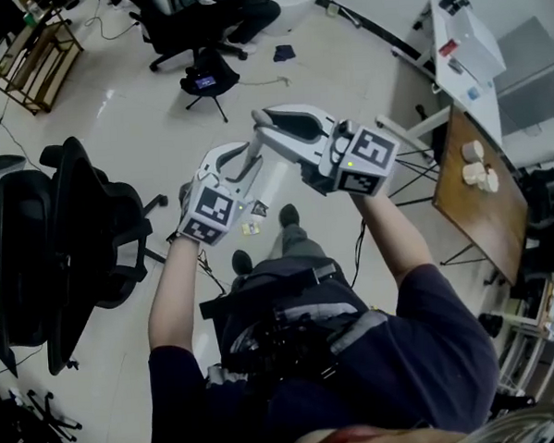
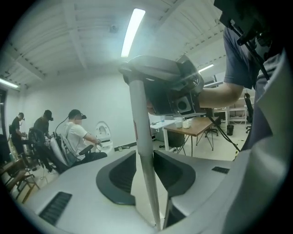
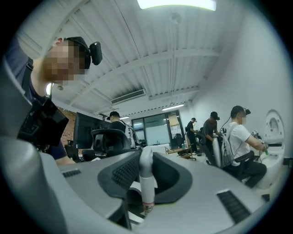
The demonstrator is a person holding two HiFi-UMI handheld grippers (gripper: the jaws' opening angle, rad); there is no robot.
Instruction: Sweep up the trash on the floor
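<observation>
**Shared office-lab workspace**

Black office chairs (image 1: 74, 245) stand on a glossy pale floor (image 1: 142, 121) with cables trailing across it. A wooden table (image 1: 480, 205) and a white desk (image 1: 467, 44) sit at the edge. Seated people in headsets (image 2: 75, 132), a dark monitor (image 3: 87, 130), glass partitions (image 3: 158, 130) — strip light (image 2: 132, 25) on a bare ribbed ceiling.

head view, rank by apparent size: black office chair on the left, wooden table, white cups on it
1. black office chair
2. wooden table
3. white cups
By looks only; the chair may be nearer the camera.
</observation>
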